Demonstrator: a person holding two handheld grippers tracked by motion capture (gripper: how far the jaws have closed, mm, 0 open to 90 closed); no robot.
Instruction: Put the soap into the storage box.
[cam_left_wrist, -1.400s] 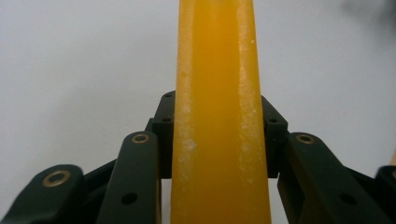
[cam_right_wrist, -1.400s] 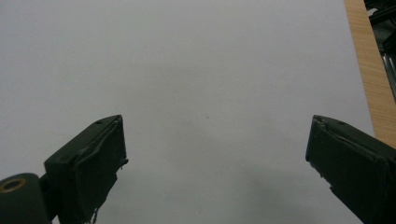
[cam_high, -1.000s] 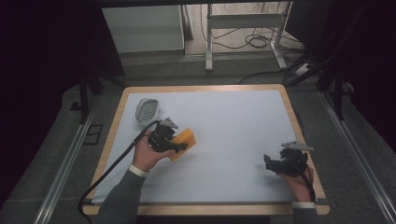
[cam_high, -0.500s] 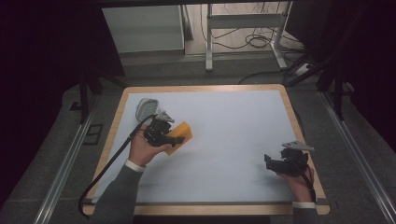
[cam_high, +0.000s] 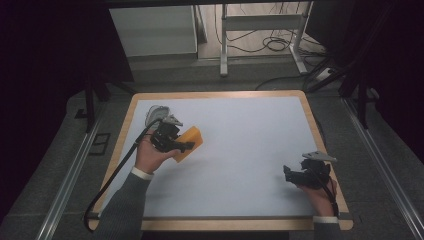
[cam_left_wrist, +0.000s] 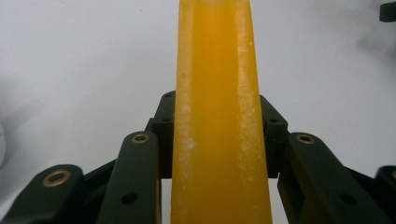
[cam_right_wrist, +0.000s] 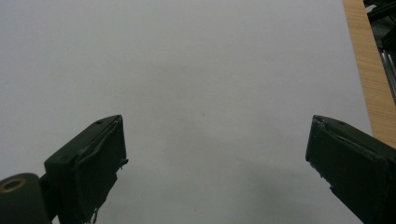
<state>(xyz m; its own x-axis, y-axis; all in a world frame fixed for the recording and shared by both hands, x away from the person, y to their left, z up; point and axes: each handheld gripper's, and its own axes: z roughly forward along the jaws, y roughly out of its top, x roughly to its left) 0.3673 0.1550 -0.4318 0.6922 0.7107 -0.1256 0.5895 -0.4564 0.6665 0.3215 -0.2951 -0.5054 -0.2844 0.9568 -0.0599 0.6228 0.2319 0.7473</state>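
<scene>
An orange sponge (cam_high: 189, 142) is clamped edge-on in my left gripper (cam_high: 181, 145) at the left of the white table top; in the left gripper view the orange sponge (cam_left_wrist: 217, 116) runs straight up between the two black jaws, which press on both its sides. Just behind the left hand lies a grey, rounded object (cam_high: 156, 114) near the table's far left corner. My right gripper (cam_high: 288, 172) rests low near the front right edge. Its jaws stand wide apart over bare white surface in the right gripper view, nothing between them (cam_right_wrist: 217, 161).
The white work surface has a wooden rim (cam_high: 215, 94); a strip of that wooden rim (cam_right_wrist: 369, 70) shows in the right gripper view. A black cable (cam_high: 115, 175) trails from the left gripper over the front left edge. Table legs and cables stand on the floor beyond.
My left gripper has carried the orange sponge up and away from me, towards the grey object. The right gripper has stayed in place, open.
</scene>
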